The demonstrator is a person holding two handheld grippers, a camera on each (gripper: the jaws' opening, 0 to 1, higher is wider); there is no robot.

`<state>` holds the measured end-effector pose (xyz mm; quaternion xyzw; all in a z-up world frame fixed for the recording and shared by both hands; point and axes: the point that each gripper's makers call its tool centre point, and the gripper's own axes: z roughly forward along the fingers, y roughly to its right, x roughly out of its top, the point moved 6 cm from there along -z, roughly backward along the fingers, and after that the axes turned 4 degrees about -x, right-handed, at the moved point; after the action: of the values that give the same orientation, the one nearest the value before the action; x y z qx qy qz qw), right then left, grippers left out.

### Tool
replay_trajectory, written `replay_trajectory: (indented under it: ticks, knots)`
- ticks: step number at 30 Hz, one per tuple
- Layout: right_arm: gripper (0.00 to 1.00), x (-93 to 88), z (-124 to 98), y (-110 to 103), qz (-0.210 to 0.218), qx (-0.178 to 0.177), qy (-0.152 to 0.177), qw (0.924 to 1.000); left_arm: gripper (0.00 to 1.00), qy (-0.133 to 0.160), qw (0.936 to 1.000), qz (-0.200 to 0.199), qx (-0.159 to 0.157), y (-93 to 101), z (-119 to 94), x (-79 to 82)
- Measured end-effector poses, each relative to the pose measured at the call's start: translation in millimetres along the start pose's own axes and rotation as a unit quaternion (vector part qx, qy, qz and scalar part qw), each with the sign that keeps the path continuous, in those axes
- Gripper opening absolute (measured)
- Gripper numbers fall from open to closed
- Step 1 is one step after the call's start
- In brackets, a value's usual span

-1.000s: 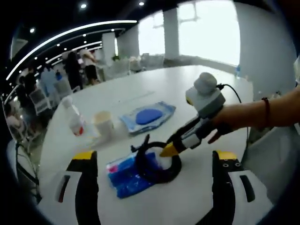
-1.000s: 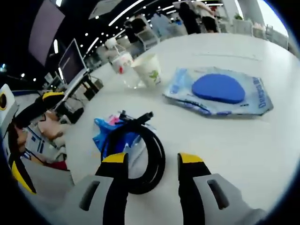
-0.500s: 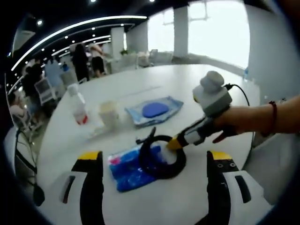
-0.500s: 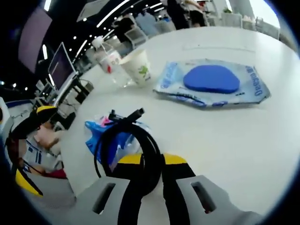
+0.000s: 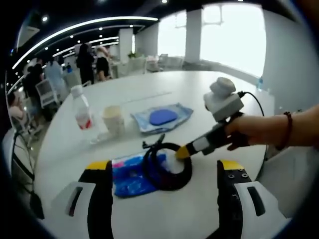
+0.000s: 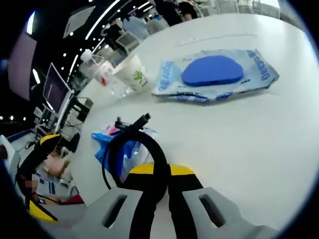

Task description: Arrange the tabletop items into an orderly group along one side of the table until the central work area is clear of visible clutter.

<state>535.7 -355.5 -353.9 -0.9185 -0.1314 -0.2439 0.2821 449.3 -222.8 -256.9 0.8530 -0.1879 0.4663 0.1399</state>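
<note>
In the right gripper view, the right gripper [image 6: 160,174] has its two yellow-tipped jaws pinched tight on the near side of a coil of black cable [image 6: 134,152]; the coil sits up a bit and its loose plug ends stick out at the far side; just behind the coil lies a crinkly blue plastic packet with a bit of pink [image 6: 113,145], and the coil rests partly on it; all of this is on a round white table [image 6: 249,139]; farther back lies a flat clear pack with a big blue oval pad inside [image 6: 215,73]; to its left stands a white paper cup with a small green print [image 6: 132,73], and right beside the cup is a clear plastic bottle with a red label and white cap [image 6: 99,69]; past the table edge there are chairs, screens and people far away.

In the left gripper view, the left gripper [image 5: 164,169] has its jaws spread wide apart, one on each side of the coil and the blue packet, touching nothing; the right gripper comes in from the right, held by a person's hand [image 5: 244,130] with a dark band on the wrist; behind it sit the blue pad pack, the cup and the bottle, near each other in a row.
</note>
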Motion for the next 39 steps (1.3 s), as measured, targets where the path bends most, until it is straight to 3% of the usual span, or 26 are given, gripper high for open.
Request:
replay_trajectory:
  ticks: [10, 24, 39]
  knots:
    - [0.04, 3.3, -14, -12, 0.024, 0.047, 0.006, 0.9986, 0.84, -0.003, 1.0000, -0.002, 0.005, -1.7, -2, -1.6]
    - [0.04, 14.8, -49, -26, 0.049, 0.103, 0.036, 0.9928, 0.84, -0.001, 1.0000, -0.001, 0.007, -2.3, -2, -0.6]
    - [0.04, 17.3, -97, 7, 0.076, 0.062, 0.062, 0.9932, 0.84, -0.005, 0.9999, 0.012, -0.009, 7.0, 1, -0.4]
